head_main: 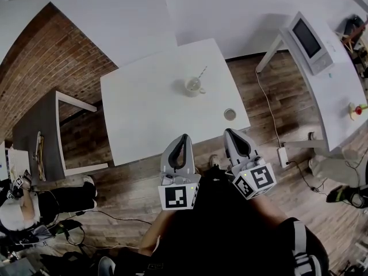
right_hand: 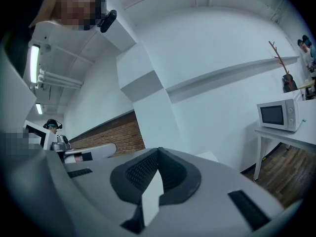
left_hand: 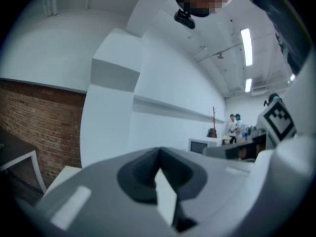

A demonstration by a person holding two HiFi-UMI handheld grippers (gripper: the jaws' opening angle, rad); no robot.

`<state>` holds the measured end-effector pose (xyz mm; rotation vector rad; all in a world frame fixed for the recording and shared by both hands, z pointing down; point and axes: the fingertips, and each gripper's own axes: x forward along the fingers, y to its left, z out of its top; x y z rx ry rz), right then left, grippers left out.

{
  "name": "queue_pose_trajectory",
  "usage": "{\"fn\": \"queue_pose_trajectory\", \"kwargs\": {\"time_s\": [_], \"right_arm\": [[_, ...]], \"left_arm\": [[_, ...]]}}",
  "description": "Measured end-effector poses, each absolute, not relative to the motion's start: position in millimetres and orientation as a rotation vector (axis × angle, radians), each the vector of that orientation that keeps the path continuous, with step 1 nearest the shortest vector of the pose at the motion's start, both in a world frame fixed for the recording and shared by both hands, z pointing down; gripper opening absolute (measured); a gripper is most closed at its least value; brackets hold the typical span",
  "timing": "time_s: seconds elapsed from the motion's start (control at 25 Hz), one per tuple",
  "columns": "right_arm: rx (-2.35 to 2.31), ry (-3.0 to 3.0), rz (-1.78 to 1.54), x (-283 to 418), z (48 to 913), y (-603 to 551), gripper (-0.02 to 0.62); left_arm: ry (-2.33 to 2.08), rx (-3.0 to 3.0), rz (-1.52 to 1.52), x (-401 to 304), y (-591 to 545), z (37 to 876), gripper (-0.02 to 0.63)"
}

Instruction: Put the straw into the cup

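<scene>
A white cup (head_main: 193,86) stands on the white table (head_main: 144,114), toward its far side. A thin straw (head_main: 202,72) leans out of the cup to the upper right. Both grippers are held close to the person's body, short of the table's near edge. My left gripper (head_main: 183,138) is shut with nothing in it. My right gripper (head_main: 229,133) is shut and empty too. In the left gripper view the left gripper (left_hand: 159,153) points up at the walls. The right gripper (right_hand: 159,153) in its own view does the same; neither shows cup or straw.
A small round lid or dish (head_main: 230,114) lies near the table's right front corner. A second white table (head_main: 339,96) with a microwave (head_main: 311,40) stands at the right. A dark desk (head_main: 34,137) and a seated person (head_main: 34,206) are at the left. Cables (head_main: 270,119) run over the wooden floor.
</scene>
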<state>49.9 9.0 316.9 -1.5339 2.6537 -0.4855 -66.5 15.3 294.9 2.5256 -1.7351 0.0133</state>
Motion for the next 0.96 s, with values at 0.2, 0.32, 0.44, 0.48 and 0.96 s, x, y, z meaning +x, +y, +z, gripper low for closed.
{"fn": "queue_pose_trajectory", "kwargs": {"time_s": [0.2, 0.32, 0.44, 0.48, 0.96], "right_arm": [[-1.513, 2.671, -0.483, 50.1, 317.1, 7.2, 0.006], [-1.505, 2.671, -0.477, 49.9, 314.8, 5.4, 0.006], [-1.508, 2.667, -0.477, 50.1, 314.7, 5.2, 0.006], [-1.507, 2.667, -0.476, 49.5, 314.7, 5.1, 0.006], [-1.517, 2.666, -0.476, 46.6, 315.2, 1.8, 0.006]], "left_arm": [[-1.750, 2.514, 0.010, -65.7, 13.5, 292.4, 0.005], [-1.757, 2.528, 0.034, -65.3, 12.9, 293.4, 0.005], [-1.755, 2.527, 0.036, -64.7, 13.7, 293.6, 0.005], [-1.753, 2.522, 0.029, -64.7, 13.4, 292.9, 0.005], [-1.742, 2.528, 0.031, -66.9, 10.3, 295.0, 0.005]]}}
